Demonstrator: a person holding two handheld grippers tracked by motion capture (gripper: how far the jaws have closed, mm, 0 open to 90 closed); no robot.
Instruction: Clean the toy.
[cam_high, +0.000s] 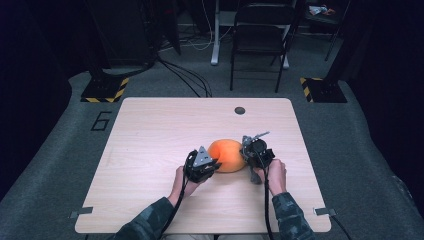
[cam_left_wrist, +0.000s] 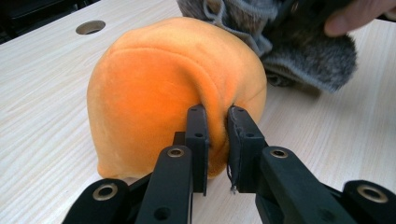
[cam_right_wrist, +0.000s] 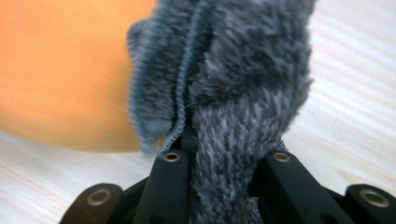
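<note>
An orange plush ball (cam_high: 227, 154) rests in the middle of the wooden table (cam_high: 150, 135). My left gripper (cam_high: 212, 163) is at its left side, shut on a pinched fold of the orange plush (cam_left_wrist: 154, 93); its jaws (cam_left_wrist: 218, 140) squeeze a ridge of fabric. A fuzzy grey sock (cam_right_wrist: 233, 93) is clamped in my right gripper (cam_high: 250, 156), just right of the ball. In the left gripper view the grey sock (cam_left_wrist: 299, 51) lies behind the ball under a hand. The right gripper's fingertips are buried in the sock (cam_right_wrist: 219, 154).
A round cable hole (cam_high: 240, 110) sits near the table's far edge. Beyond the table stand a black chair (cam_high: 260, 35) and yellow-striped stand bases (cam_high: 105, 90). A painted figure six (cam_high: 101, 121) marks the floor left of the table.
</note>
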